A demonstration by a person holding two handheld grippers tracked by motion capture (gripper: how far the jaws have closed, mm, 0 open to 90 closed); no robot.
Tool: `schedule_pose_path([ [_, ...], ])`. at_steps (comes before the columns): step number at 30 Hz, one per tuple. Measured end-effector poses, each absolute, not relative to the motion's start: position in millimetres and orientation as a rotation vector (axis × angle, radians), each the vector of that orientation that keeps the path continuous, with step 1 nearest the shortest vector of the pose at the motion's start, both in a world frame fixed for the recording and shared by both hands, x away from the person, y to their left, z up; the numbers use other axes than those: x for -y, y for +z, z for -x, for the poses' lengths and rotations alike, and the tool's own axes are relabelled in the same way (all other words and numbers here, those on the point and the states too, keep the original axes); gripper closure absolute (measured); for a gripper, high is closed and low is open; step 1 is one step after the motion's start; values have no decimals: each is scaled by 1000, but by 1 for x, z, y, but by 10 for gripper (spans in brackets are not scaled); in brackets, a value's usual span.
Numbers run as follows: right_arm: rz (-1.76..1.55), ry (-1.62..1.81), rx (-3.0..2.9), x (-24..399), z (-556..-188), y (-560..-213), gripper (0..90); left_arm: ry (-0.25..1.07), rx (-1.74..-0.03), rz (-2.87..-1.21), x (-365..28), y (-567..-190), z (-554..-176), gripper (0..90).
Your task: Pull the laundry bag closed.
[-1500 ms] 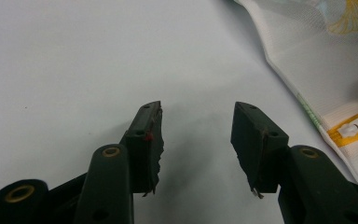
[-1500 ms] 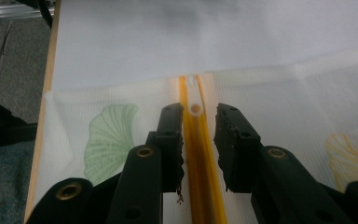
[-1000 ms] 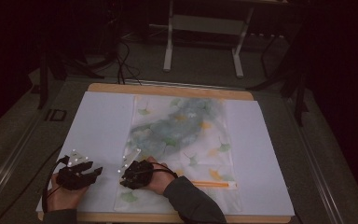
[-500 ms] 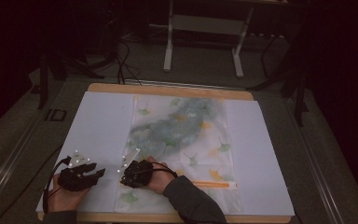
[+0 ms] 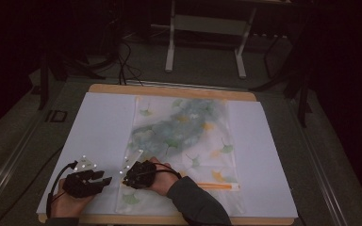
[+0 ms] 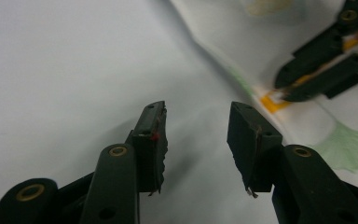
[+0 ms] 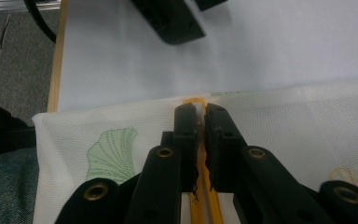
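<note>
A sheer white mesh pouch [image 5: 184, 136] printed with green and yellow ginkgo leaves lies flat on the white table cover. An orange zipper [image 5: 217, 186] runs along its near end. My right gripper [image 5: 131, 176] sits at the pouch's near left corner. In the right gripper view this gripper [image 7: 199, 112] is shut on the orange zipper [image 7: 203, 186] at its end. My left gripper [image 5: 101, 181] rests just left of the pouch. It stands open [image 6: 196, 123] over bare white cover, with the pouch edge [image 6: 242, 79] a little ahead and the right gripper [image 6: 321, 70] beyond.
The white cover [image 5: 103, 127] sits on a wooden table with an edge [image 5: 169, 89] at the back. A metal stand [image 5: 207, 28] and cables lie on the dark floor behind. A sleeve [image 5: 193, 205] crosses the pouch's near end.
The left gripper has crept slightly to the right, toward the pouch's edge. The right gripper keeps its place on the zipper.
</note>
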State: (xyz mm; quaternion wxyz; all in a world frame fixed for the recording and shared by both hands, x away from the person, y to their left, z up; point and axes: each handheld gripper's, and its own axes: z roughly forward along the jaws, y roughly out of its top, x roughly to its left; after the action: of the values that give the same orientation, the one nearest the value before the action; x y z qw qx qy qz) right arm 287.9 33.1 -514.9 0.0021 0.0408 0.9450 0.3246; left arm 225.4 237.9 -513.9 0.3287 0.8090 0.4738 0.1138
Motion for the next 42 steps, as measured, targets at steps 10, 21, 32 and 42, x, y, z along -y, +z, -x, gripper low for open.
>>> schedule_pose_path([
  [10, -125, 1022, -2952, -33, -288, -514, 837, 193, -1193, -2151, -225, -514, -222, 575],
  [21, -118, 1023, -2936, -32, -286, -511, 837, 65, -1164, -2132, -215, -519, -225, 557],
  [32, -96, 1025, -2917, -26, -285, -504, 838, -37, -1142, -2152, -204, -528, -235, 641],
  [42, -84, 1030, -2915, -25, -285, -504, 838, -87, -1127, -2139, -200, -534, -240, 826],
])
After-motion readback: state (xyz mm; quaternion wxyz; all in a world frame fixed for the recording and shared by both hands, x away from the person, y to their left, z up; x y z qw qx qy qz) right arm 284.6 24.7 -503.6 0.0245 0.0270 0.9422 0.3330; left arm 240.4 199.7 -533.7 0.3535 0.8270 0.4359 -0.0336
